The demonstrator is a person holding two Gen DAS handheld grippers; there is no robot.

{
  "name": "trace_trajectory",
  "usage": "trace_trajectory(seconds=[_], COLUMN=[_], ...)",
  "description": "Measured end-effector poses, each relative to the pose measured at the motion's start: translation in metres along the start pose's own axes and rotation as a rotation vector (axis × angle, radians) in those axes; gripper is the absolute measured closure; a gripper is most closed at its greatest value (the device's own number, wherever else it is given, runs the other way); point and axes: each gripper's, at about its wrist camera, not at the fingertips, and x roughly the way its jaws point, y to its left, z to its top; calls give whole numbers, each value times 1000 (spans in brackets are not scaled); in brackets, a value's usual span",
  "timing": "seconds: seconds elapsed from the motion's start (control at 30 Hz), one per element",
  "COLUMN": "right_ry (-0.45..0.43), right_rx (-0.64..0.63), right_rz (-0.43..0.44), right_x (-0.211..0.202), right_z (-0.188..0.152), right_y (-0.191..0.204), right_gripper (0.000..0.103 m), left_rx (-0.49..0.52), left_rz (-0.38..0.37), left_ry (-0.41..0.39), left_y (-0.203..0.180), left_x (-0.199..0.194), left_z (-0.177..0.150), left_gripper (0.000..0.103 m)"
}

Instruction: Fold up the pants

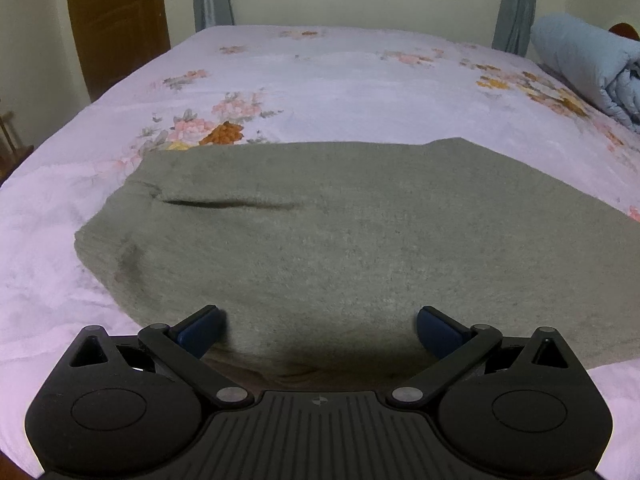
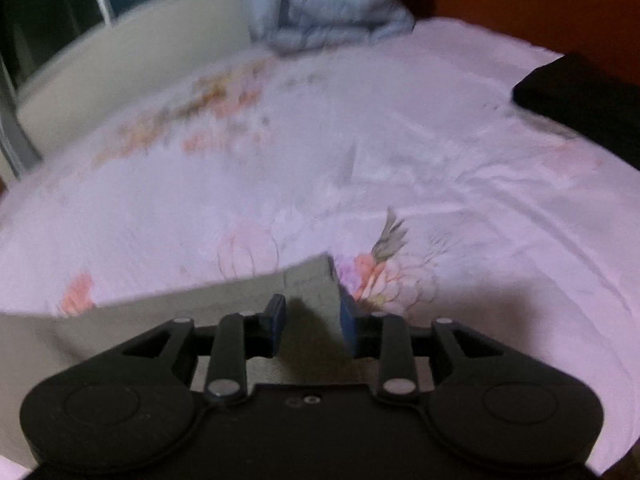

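We note the pants, grey-green and fuzzy like fleece, lying flat on the bed sheet; the sheet is pale pink, lightly wrinkled, printed with pink and orange flowers; one dark crease runs across the pants. The left gripper sits over the near edge of the pants, blue pads spread wide, holding nothing. The right gripper is partly parted at a square corner of the pants, nothing pinched between its pads; view blurred. A rolled, puffy blue quilt lies beyond the pants.
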Motion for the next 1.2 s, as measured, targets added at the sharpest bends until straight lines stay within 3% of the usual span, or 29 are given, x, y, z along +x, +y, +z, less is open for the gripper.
trace_trajectory(seconds=[0.07,0.1,0.2,0.33,0.43,0.47,0.5,0.53,0.57,0.6,0.63,0.67,0.7,0.77,0.93,1.13,1.2], right_ry=[-28,-47,-135,-220,-153,-121,-102,-88,-86,-64,-29,0,0,-31,-110,-335,-276], right_rx=[-68,-127,-258,-266,-178,-140,-137,-147,-154,-153,-145,-145,-164,-223,-367,-355,-334], right_rz=[-37,-79,-98,-66,-50,-53,-58,-71,-67,-35,1,17,6,-8,-8,-4,-3], right_x=[-8,-13,-32,-50,-41,-34,-29,-25,-24,-21,-15,-10,-8,-13,-31,-62,-45], right_z=[-2,-5,-16,-7,10,11,10,6,1,-3,-5,-8,-10,-14,-22,3,11], right_y=[9,16,30,35,24,16,12,10,9,7,7,8,11,17,36,36,33], right_gripper=[103,103,103,103,103,85,77,62,53,50,60,83,85,103,103,103,103], left_rx=[-1,-4,2,16,13,9,5,0,-2,1,6,7,5,5,8,14,17], left_rz=[2,3,3,1,-11,-12,-11,-12,-14,-14,-12,-9,-8,-6,-6,-6,-3], left_ry=[-5,-3,-2,3,1,2,3,2,1,1,2,3,4,5,9,6,9], left_y=[0,0,-3,-6,-3,-2,-1,0,0,0,-1,-1,-1,-2,-3,-3,-3], left_x=[1,2,5,8,7,7,7,7,7,7,7,8,8,9,12,12,13], left_z=[0,0,-1,-1,0,-1,-1,-1,-2,-2,-2,-2,-2,-1,-2,-4,-4], left_gripper=[0,0,0,0,0,0,0,0,0,0,0,0,0,0,0,0,0])
